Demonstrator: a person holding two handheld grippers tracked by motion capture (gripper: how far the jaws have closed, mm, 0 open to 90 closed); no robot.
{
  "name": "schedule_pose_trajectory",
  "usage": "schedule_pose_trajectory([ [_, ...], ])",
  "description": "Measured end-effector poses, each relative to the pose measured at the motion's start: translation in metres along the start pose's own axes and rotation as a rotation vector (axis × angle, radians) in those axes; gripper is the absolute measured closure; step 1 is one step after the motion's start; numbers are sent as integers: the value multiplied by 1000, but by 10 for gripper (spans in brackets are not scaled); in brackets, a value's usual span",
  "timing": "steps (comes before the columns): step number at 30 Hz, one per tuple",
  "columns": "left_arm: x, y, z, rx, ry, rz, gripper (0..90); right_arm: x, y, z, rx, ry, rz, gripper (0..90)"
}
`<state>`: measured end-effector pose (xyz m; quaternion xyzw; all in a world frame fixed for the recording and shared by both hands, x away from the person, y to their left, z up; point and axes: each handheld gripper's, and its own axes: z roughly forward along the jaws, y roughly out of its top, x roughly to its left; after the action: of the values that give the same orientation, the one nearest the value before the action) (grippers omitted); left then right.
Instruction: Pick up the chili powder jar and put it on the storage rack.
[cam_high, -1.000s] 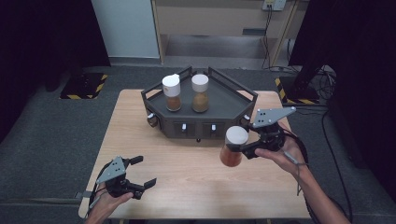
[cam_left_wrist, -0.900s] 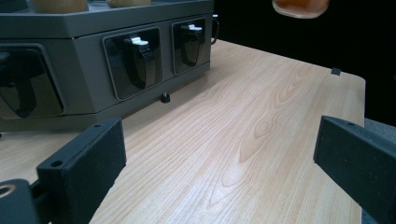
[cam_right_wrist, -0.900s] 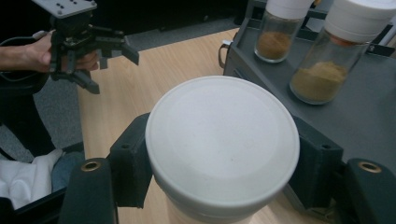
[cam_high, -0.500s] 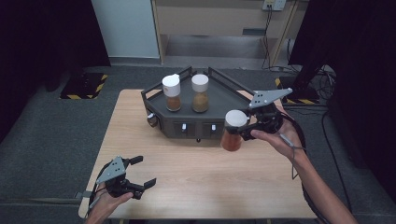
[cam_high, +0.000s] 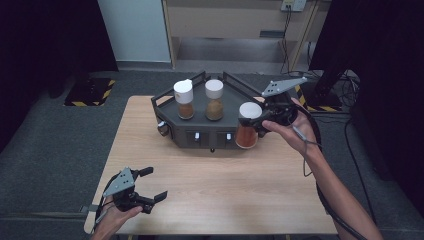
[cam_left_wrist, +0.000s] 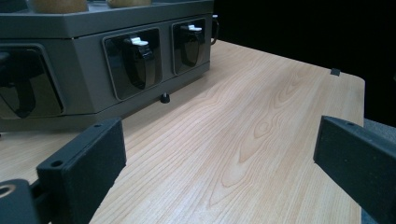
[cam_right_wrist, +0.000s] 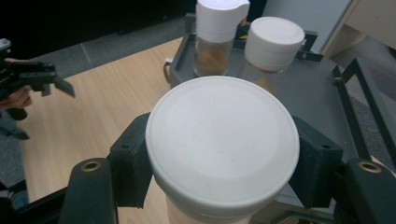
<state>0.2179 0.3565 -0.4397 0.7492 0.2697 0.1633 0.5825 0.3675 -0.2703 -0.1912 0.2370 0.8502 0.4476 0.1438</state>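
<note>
Jar (cam_high: 247, 128) carried closer, over tray (cam_high: 170, 96) edge

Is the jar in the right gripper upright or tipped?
Upright: the jar hangs vertical, white lid on top, clamped by the right gripper.

In the right gripper view, the body of the held jar (cam_right_wrist: 222, 149) is hidden under its own white lid and cut off by the bottom edge. In the left gripper view, the two jars (cam_left_wrist: 58, 4) on the tray (cam_left_wrist: 93, 28) are cut off by the top edge. The contents of the jars cannot be identified.
</note>
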Motion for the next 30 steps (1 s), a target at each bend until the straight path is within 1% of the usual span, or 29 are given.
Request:
schedule_pose_trajectory([
  [13,0,0,0,2,-1,2,10,-8,19,17,3,-73,49,343],
  [19,0,0,0,2,-3,2,10,-14,21,24,-5,-108,81,343],
  [23,0,0,0,2,-3,1,11,-16,23,30,2,-146,93,343],
  [30,0,0,0,0,-2,-1,11,-26,23,40,4,-195,134,343],
])
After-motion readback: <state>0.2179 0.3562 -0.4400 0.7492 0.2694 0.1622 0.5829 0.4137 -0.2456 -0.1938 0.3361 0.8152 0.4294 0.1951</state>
